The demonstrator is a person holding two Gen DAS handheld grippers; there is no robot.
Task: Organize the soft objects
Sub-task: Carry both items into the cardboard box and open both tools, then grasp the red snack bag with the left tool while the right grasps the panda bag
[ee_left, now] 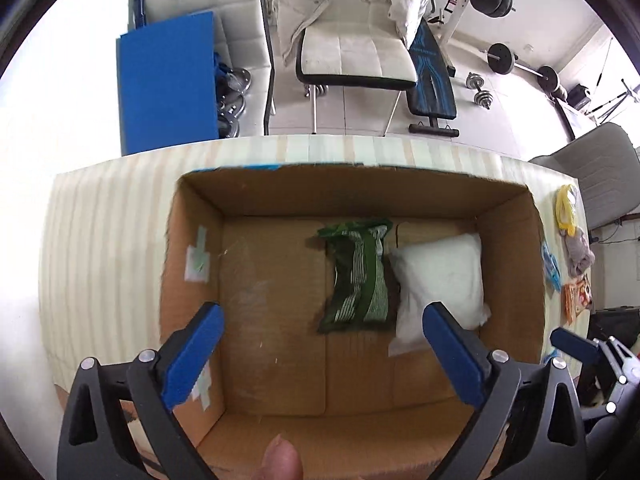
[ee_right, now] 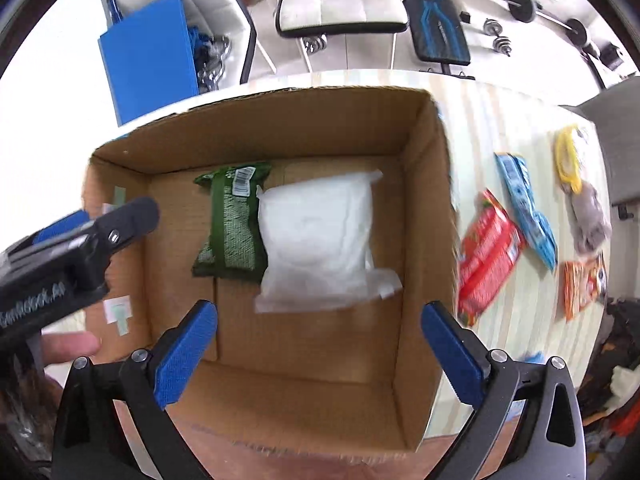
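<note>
- I am holding the left hand-held gripper point(ee_left: 320, 344) over the near half of the cardboard box point(ee_left: 280, 192), its blue fingers point(ee_left: 192, 356) spread wide with nothing between them.
- I am holding the right hand-held gripper point(ee_right: 318, 350) wide open too, and empty, above the box's near right corner; in its view the left tool's black body is showing at the left edge.
- Two soft packs are lying on the box floor toward the far wall: a green packet point(ee_left: 356, 276) and, touching its right side, a white pillow-like bag point(ee_left: 440, 280) that is filling the far right corner.
- The left half of the box floor is sitting bare, so I am judging there is room for more.
- More soft things are waiting on the desk point(ee_right: 492, 120) to the right of the box: a red packet point(ee_right: 488, 256) just beside the box's right wall, then a blue packet point(ee_right: 524, 208), an orange packet point(ee_right: 584, 284), a grey soft item point(ee_right: 588, 220) and a yellow item point(ee_right: 566, 156) nearer the desk's right edge.
- I am reading this as the gap between one placement and the next pick.
- The likely next move is swinging the right tool out past the box's right wall, dropping onto the red packet, and closing gently across its narrow side so the wrapper is not slipping or crushing.
</note>
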